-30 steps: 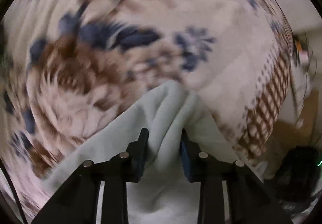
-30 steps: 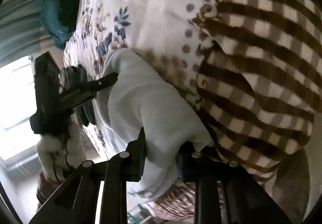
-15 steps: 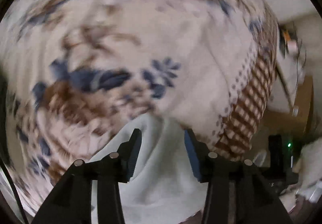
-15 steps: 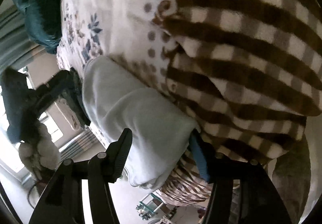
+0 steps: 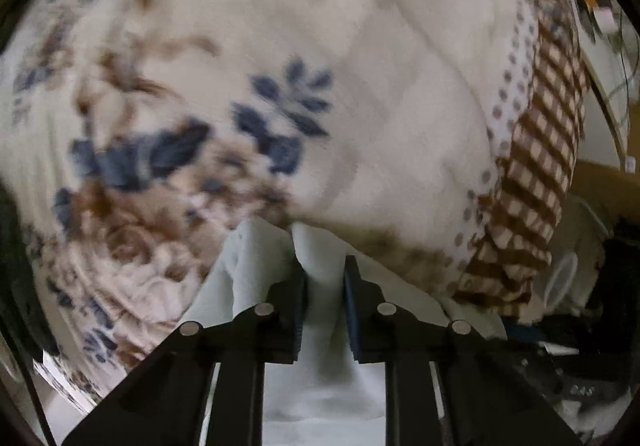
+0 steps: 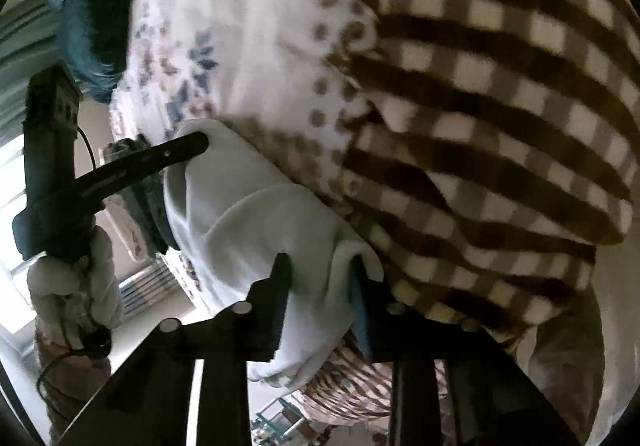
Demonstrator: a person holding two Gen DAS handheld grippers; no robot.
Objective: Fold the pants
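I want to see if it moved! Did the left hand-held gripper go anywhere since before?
Yes. The left hand-held gripper, shut on the pants, slid right across the blanket: its blue flower now sits further left.

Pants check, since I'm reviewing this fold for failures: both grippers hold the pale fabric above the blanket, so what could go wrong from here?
1. The left gripper pinches only a narrow bunched ridge of the pants; it could slip out under a pull.
2. The right gripper bites a thick roll near its edge, so layers may shift unevenly.
3. The blanket is rumpled and soft; a fold laid on it may crease.
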